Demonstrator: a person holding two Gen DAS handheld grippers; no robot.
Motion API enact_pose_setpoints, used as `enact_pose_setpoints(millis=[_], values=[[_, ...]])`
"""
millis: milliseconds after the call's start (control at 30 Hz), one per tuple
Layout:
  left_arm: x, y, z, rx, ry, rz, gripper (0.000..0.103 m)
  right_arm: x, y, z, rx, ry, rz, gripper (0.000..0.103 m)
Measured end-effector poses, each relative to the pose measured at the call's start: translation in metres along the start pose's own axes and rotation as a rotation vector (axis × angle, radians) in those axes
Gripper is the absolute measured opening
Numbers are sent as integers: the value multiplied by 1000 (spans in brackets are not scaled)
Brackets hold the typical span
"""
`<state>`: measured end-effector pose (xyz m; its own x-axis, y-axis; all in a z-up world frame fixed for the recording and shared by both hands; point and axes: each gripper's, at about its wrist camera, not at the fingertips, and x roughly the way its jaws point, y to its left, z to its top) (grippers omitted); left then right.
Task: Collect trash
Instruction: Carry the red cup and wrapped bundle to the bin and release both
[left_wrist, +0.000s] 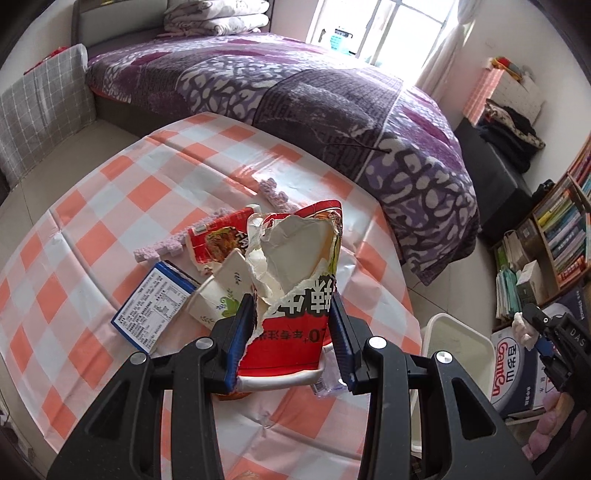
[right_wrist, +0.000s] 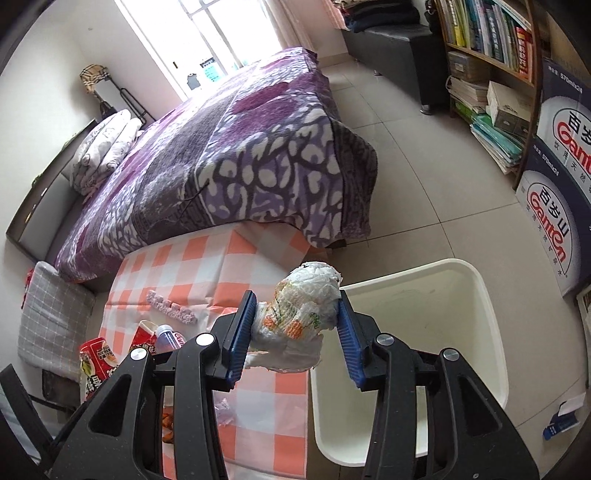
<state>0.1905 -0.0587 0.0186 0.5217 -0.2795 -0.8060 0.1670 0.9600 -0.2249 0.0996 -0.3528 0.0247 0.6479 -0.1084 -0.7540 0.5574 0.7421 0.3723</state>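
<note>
My left gripper is shut on a torn red noodle cup, held over the checked table. More trash lies behind it: a second red cup piece, a white paper cup, a blue-edged box. My right gripper is shut on a crumpled printed tissue wad, held at the table's edge just left of the white bin. In the left wrist view the right gripper shows at far right beside the bin.
A purple strip and a clear wrapper lie on the table. A plastic bottle and orange scraps sit by the cups. A bed, bookshelf and stacked water cartons surround the table.
</note>
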Motion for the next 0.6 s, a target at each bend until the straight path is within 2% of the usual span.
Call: enact_pose_setpoints(millis=[100,167,367,600], values=[[4,-20,-5,39,8,-10,40,-4,-15,5,29,-3,-34,45],[7,-33,-9,66,13,-18,40,-9,-26,10,60,-17,-54,61],[17,-75,-24,156,38,-38,40,-23,-62,20,155,-55,-72,81],[29,-121,-49,250,86,-80,40,-28,-101,29,251,-63,-93,86]])
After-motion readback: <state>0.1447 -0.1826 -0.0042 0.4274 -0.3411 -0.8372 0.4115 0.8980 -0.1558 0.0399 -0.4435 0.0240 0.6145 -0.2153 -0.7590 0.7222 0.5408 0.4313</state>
